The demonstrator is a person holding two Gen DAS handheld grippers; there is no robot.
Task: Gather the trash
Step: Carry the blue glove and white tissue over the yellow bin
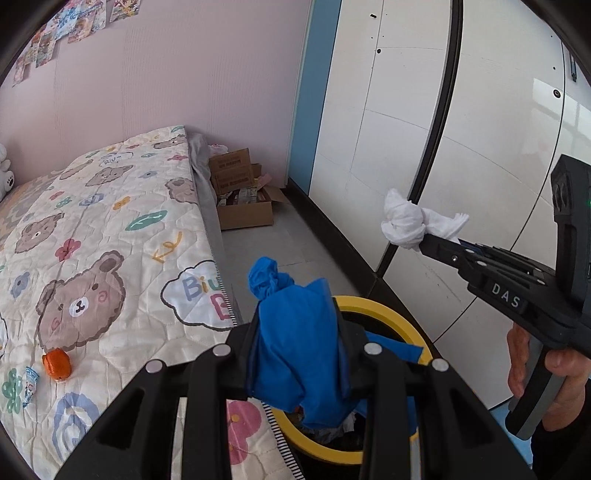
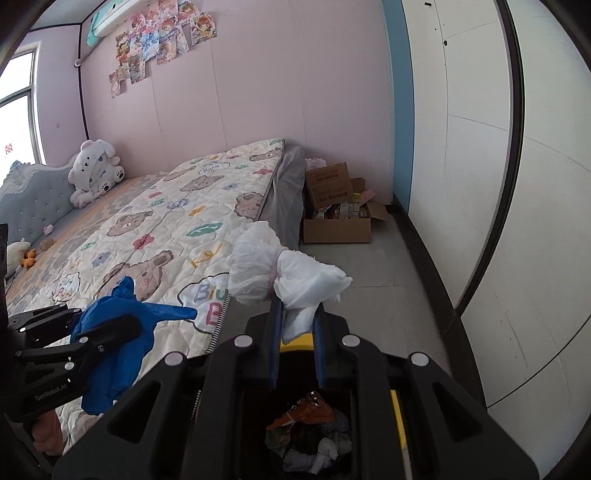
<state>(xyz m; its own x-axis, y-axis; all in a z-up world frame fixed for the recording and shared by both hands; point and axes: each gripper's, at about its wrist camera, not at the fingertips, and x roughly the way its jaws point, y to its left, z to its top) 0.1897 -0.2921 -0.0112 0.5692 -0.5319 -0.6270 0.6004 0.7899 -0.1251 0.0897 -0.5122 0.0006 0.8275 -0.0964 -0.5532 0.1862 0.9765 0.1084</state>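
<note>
A bedroom in a home, likely a child's. Shown by a bed [image 2: 166, 229] under a bear-print quilt [image 1: 92, 229], a white plush toy [image 2: 94, 170] against the tufted headboard [image 2: 33, 199], cartoon posters [image 2: 159, 33] on the pink wall, and a white wardrobe [image 1: 388, 129].

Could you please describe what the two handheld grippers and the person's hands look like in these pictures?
Both grippers are matte black plastic linkages with round silver pivot pins. The right gripper bears white "DAS" lettering, has a grey-edged pistol handle, and blue ribbed finger pads. The left gripper carries small white lettering on its body. The right hand is bare, with a dark sleeve below it.
</note>
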